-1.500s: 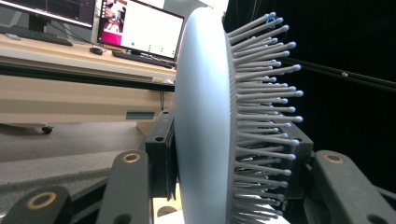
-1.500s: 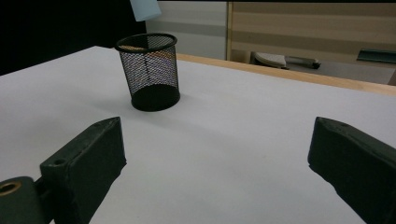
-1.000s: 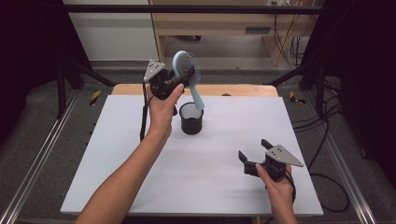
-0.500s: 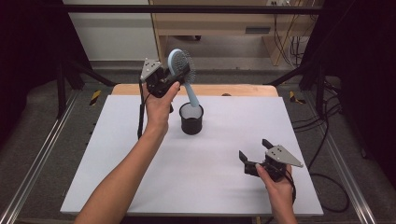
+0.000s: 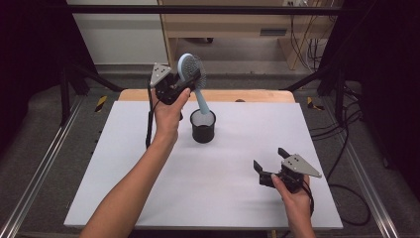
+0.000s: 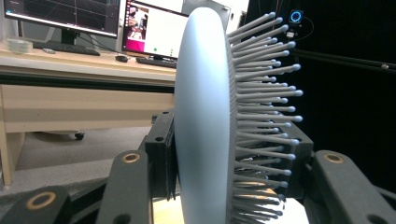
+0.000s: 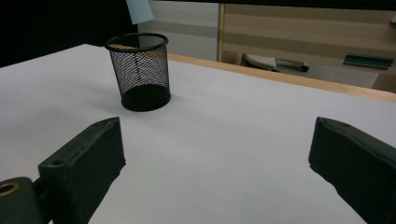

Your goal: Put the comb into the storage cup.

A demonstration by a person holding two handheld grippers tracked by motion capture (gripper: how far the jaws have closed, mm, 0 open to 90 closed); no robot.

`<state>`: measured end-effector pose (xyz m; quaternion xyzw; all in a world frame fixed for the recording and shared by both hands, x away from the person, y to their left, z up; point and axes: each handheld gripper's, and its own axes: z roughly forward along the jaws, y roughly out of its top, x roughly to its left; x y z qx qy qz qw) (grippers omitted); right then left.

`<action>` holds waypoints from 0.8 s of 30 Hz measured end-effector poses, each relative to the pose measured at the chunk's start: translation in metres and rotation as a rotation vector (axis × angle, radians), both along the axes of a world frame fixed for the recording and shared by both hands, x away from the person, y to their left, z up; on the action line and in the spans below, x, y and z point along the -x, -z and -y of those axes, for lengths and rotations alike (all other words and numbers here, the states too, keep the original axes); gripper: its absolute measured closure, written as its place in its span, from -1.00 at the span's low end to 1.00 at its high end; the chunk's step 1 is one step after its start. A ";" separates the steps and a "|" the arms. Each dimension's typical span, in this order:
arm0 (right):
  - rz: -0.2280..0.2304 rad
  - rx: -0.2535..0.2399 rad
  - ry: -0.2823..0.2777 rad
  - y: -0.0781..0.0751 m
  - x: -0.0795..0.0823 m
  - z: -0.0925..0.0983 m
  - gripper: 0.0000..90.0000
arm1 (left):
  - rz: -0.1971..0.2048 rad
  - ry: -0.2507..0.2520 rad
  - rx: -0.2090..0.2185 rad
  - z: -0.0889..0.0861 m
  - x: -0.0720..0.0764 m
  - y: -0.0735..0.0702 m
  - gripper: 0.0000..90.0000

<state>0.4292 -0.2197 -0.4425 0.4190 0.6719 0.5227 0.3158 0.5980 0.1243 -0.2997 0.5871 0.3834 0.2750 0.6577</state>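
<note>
From above, the left gripper [image 5: 190,82] is clamped on the head of a blue hairbrush [image 5: 189,69], its handle angling down toward the black mesh cup [image 5: 203,126]. Close up, the bristles [image 6: 261,116] press one jaw. The right gripper [image 5: 270,166] rests on the table [image 5: 124,163], jaws apart, empty.

Pale blue hairbrush [image 5: 190,74] tilts handle-down above the black mesh cup [image 5: 203,127].

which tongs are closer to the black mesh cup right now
Left. The left tongs hold the blue hairbrush by its head just above and behind the black mesh cup. The right tongs rest open on the white table, well off toward the near right corner.
</note>
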 end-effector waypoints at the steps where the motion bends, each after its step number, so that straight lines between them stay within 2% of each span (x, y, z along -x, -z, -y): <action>1: 0.000 0.000 0.000 0.000 0.000 0.000 -0.92 | 0.000 -0.001 0.001 0.000 0.000 0.001 0.12; 14: 0.001 0.003 -0.005 0.001 -0.001 0.000 -0.92 | -0.027 0.006 -0.002 0.006 -0.001 0.015 0.12; 24: -0.004 0.001 -0.007 0.001 -0.001 0.000 -0.92 | -0.027 0.006 -0.018 0.009 -0.001 0.017 0.12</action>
